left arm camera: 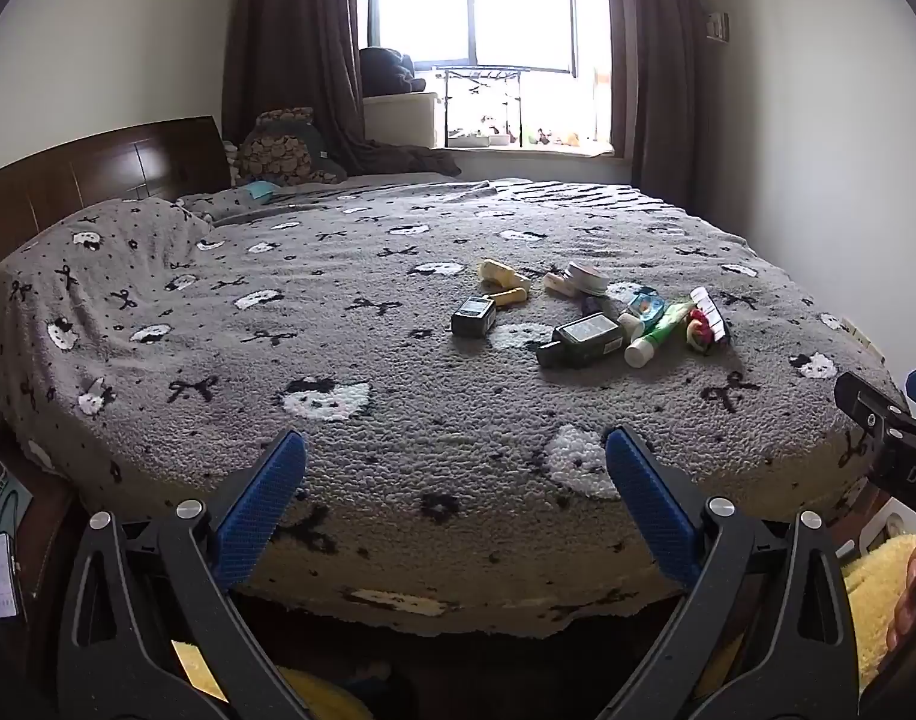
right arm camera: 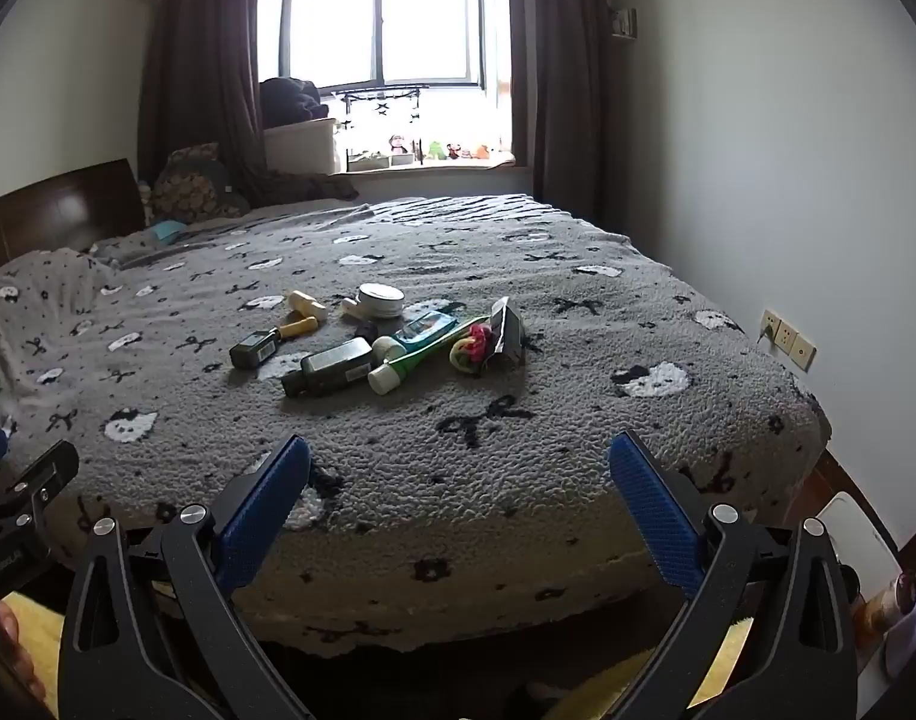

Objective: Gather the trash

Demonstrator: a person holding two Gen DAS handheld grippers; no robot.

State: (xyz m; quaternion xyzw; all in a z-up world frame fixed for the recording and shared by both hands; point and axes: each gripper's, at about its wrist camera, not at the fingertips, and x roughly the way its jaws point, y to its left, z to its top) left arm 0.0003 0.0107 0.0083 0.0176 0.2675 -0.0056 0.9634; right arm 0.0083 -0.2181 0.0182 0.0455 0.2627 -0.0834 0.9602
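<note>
1. Left wrist view: the left tool (left arm camera: 456, 462) hangs over the near edge of the bed (left arm camera: 218, 360), jaws spread as wide as they go, nothing between the blue pads (left arm camera: 260, 510).
2. The trash pile sits on the grey blanket up around 1 o'clock from the tool, well apart from it. There's a small dark bottle (left arm camera: 473, 317) on the pile's left, a bigger dark bottle (left arm camera: 580, 339) lying flat, and a green tube (left arm camera: 655, 336) with a white cap just right of that.
3. Further back: yellow bits (left arm camera: 502, 279), a round tin (left arm camera: 585, 279), and a red-and-green wrapper (left arm camera: 700, 327) at the right end.
4. The right tool (left arm camera: 889, 444) pokes in at 3 o'clock.
5. Right wrist view: the right tool (right arm camera: 459, 462) is also wide open and holding nothing, over the bed's near edge (right arm camera: 577, 420).
6. Here the pile is at about 11 o'clock: small bottle (right arm camera: 255, 350), big bottle (right arm camera: 332, 366), tube (right arm camera: 416, 360), tin (right arm camera: 381, 300), wrapper (right arm camera: 472, 348), all bunched together and touching in spots.
7. The left tool (right arm camera: 26, 492) shows at 9 o'clock; can't see its jaws from here.
</note>
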